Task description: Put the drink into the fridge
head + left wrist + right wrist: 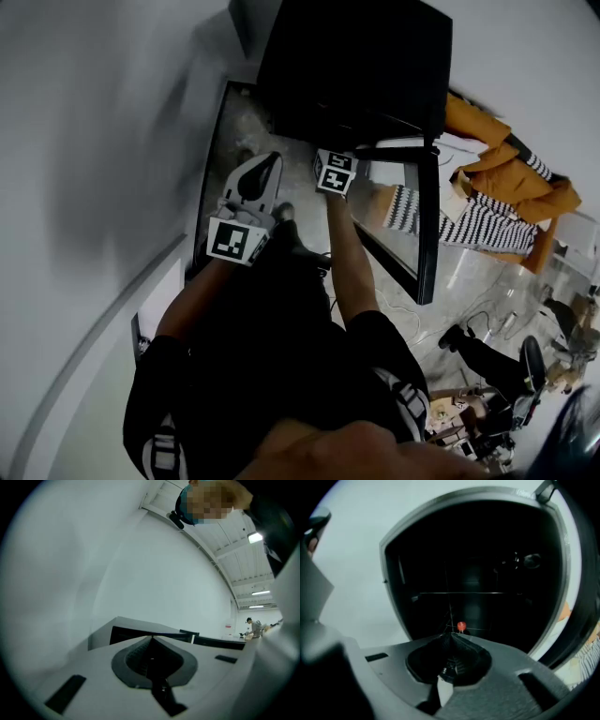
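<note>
There are two grippers and both have the fingers pressed together with nothing between them: the left gripper [151,638] and the right gripper [451,635]. The one black fridge [356,66] stands with its one door [427,225] open. One drink [461,626] with a red top stands deep inside the fridge, near the middle of a low shelf, apart from both grippers.

Floor and fridge shelf
The grey floor [473,274] bears the black fridge [356,66], door open, with an orange jacket [489,161] and striped cloth [476,221] beside it. On the shelf [480,629] inside stands a drink [461,626] (only its red top shows).
</note>
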The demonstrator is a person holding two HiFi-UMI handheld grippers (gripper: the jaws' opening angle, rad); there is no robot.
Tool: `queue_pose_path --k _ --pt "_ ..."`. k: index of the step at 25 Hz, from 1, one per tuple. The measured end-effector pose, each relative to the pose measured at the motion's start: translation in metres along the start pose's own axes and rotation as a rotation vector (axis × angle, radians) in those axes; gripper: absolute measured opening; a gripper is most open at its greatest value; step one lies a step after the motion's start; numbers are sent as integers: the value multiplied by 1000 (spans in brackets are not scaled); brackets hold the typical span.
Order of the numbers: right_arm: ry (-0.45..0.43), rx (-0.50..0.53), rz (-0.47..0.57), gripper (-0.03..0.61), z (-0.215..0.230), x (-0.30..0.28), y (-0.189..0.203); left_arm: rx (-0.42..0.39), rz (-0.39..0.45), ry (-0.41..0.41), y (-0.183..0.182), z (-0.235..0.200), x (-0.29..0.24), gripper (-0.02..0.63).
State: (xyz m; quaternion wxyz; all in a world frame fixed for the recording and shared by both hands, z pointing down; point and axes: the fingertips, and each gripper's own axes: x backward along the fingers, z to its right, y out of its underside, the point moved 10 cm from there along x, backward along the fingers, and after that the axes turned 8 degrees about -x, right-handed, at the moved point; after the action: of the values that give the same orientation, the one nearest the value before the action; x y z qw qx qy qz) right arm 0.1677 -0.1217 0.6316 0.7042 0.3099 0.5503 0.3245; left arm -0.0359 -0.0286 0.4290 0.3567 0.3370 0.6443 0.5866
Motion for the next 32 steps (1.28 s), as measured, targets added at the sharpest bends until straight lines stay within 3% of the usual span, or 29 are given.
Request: queue_pose_path --k 7,15,20,25,32 --pt "-7 -28 -31 3 -5 26 5 3 -7 -12 -9 8 13 5" --pt "49 -65 -48 3 -24 66 -2 24 -43 87 -10 -7 32 5" --pt "74 -83 -40 2 -36 91 -4 14 -15 162 -5 -14 47 5" --pt "65 -88 7 2 -54 126 -8 37 -41 133 -18 -18 63 5" --pt "37 -110 77 2 -80 177 -27 27 1 143 -33 -15 71 5"
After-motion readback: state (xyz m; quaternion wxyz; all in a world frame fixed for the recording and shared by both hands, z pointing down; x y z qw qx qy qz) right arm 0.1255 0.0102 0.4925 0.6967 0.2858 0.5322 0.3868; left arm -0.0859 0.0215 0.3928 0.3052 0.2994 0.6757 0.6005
